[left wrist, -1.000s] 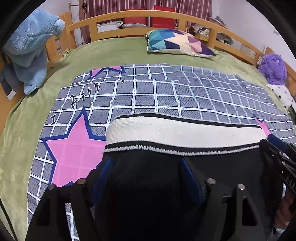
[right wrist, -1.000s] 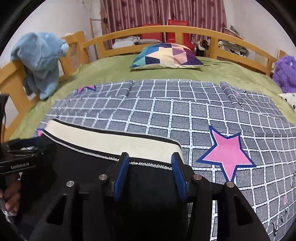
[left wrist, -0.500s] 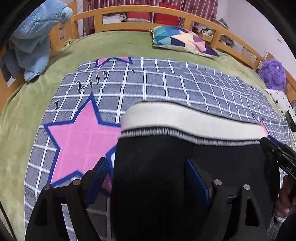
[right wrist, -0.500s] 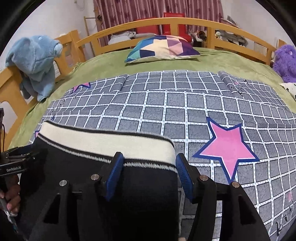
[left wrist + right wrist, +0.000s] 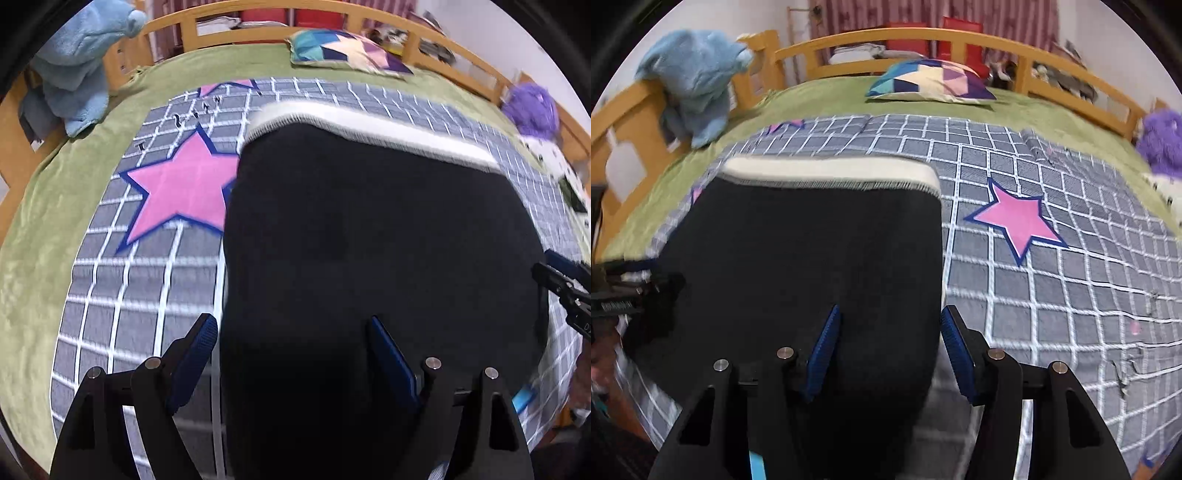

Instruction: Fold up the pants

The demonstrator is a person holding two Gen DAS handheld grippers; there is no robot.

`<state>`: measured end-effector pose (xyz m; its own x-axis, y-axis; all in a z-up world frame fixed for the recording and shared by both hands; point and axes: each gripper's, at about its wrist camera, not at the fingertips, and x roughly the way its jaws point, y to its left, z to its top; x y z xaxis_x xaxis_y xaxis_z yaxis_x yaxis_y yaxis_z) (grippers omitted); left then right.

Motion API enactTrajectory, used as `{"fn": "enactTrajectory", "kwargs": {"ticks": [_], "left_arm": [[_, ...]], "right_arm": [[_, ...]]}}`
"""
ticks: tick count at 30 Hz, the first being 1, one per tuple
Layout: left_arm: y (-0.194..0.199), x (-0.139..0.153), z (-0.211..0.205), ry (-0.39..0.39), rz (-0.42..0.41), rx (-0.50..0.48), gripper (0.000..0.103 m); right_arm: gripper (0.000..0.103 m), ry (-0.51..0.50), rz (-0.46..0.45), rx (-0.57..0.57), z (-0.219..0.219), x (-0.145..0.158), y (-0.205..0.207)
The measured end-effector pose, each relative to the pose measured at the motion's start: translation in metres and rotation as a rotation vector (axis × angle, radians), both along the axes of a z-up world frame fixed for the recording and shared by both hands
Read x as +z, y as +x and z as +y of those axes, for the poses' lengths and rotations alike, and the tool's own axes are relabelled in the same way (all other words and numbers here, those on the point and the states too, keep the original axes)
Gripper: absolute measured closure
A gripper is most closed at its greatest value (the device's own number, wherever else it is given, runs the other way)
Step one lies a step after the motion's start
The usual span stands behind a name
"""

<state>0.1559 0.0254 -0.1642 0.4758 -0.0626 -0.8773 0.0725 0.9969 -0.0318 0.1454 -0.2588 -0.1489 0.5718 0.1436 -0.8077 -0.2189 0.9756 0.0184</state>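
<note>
Black pants [image 5: 369, 240] with a white waistband [image 5: 369, 122] lie flat on the checked blanket, waistband toward the far side. They also show in the right wrist view [image 5: 812, 258]. My left gripper [image 5: 291, 354] is open, its jaws wide apart over the near left edge of the pants. My right gripper [image 5: 890, 350] is open over the near right edge of the pants. Each gripper shows at the side of the other's view. Whether the fingers touch the cloth cannot be told.
The grey checked blanket [image 5: 1052, 295] with pink stars covers a green bed [image 5: 44, 221] with wooden rails. A blue plush [image 5: 698, 81] hangs on the left rail. A patterned pillow [image 5: 931, 81] lies at the far end. A purple plush [image 5: 1160, 144] sits at the right.
Both grippers pulled back toward the near edge; the pants now lie spread with the waistband farther away. The jaws have opened wider around the cloth.
</note>
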Motion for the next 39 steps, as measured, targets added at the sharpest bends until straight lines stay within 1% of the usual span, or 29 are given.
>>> {"fn": "enactTrajectory", "kwargs": {"ticks": [1,3,6,7,8,9,10,12,13,15,17,19,22,23,25,26,27,28,29,31,33,35,37,39], "left_arm": [[-0.004,-0.003,0.001,-0.006,0.011,0.001,0.019],[-0.013,-0.004,0.003,-0.042,0.028,0.009,0.019],[-0.028,-0.006,0.01,-0.101,0.042,0.033,0.019],[-0.033,-0.007,0.012,-0.122,0.056,0.032,0.019],[-0.037,-0.007,0.014,-0.129,0.067,0.034,0.019],[-0.043,-0.006,0.016,-0.136,0.075,0.044,0.019],[-0.051,-0.004,0.018,-0.141,0.083,0.053,0.019],[-0.064,0.0,0.017,-0.129,0.096,0.063,0.02],[-0.073,0.004,0.016,-0.119,0.089,0.068,0.021],[-0.087,0.015,0.01,-0.088,0.077,0.065,0.022],[-0.099,0.029,0.004,-0.046,0.049,0.073,0.022],[-0.115,0.049,-0.002,-0.044,0.001,0.092,0.022],[-0.13,0.076,-0.008,-0.034,-0.052,0.104,0.022],[-0.136,0.086,-0.01,-0.029,-0.076,0.113,0.021],[-0.148,0.109,-0.01,-0.007,-0.136,0.144,0.021],[-0.149,0.114,-0.005,-0.002,-0.152,0.148,0.02],[-0.159,0.123,-0.006,0.01,-0.179,0.157,0.018],[-0.164,0.129,-0.008,0.016,-0.196,0.161,0.018],[-0.169,0.135,-0.011,0.018,-0.213,0.157,0.018],[-0.183,0.149,-0.016,0.018,-0.255,0.145,0.017],[-0.194,0.159,-0.022,0.029,-0.289,0.139,0.013],[-0.203,0.169,-0.027,0.035,-0.327,0.134,0.012],[-0.211,0.176,-0.033,0.044,-0.358,0.129,0.009],[-0.215,0.181,-0.038,0.051,-0.373,0.13,0.008]], "right_arm": [[0.048,0.012,0.025,-0.005,-0.002,-0.004,-0.009],[0.048,0.045,0.059,-0.02,-0.004,-0.008,-0.022],[0.048,0.102,0.086,-0.057,-0.014,-0.02,-0.046],[0.048,0.108,0.105,-0.057,-0.016,-0.025,-0.05],[0.048,0.107,0.138,-0.053,-0.017,-0.031,-0.055],[0.048,0.098,0.153,-0.051,-0.02,-0.035,-0.063],[0.048,0.078,0.149,-0.049,-0.021,-0.034,-0.07],[0.052,0.022,0.128,-0.034,-0.02,-0.024,-0.085],[0.054,0.012,0.111,-0.032,-0.019,-0.017,-0.091],[0.054,0.02,0.077,-0.041,-0.019,0.001,-0.103],[0.054,0.05,0.032,-0.06,-0.018,0.028,-0.118],[0.053,0.072,-0.01,-0.075,-0.015,0.051,-0.131],[0.039,0.052,-0.062,-0.1,-0.009,0.084,-0.15],[0.036,0.056,-0.08,-0.106,-0.008,0.093,-0.157],[0.034,0.062,-0.102,-0.117,-0.009,0.108,-0.168],[0.032,0.067,-0.111,-0.117,-0.01,0.116,-0.167],[0.031,0.064,-0.12,-0.117,-0.01,0.121,-0.169],[0.027,0.048,-0.131,-0.121,-0.01,0.126,-0.172],[0.02,0.032,-0.146,-0.127,-0.009,0.131,-0.176],[0.012,0.029,-0.18,-0.135,-0.01,0.138,-0.184],[0.009,0.027,-0.204,-0.156,-0.011,0.146,-0.192],[0.003,0.039,-0.211,-0.17,-0.012,0.154,-0.199],[0.002,0.045,-0.212,-0.18,-0.011,0.161,-0.205],[0.001,0.029,-0.224,-0.181,-0.008,0.167,-0.21]]}}
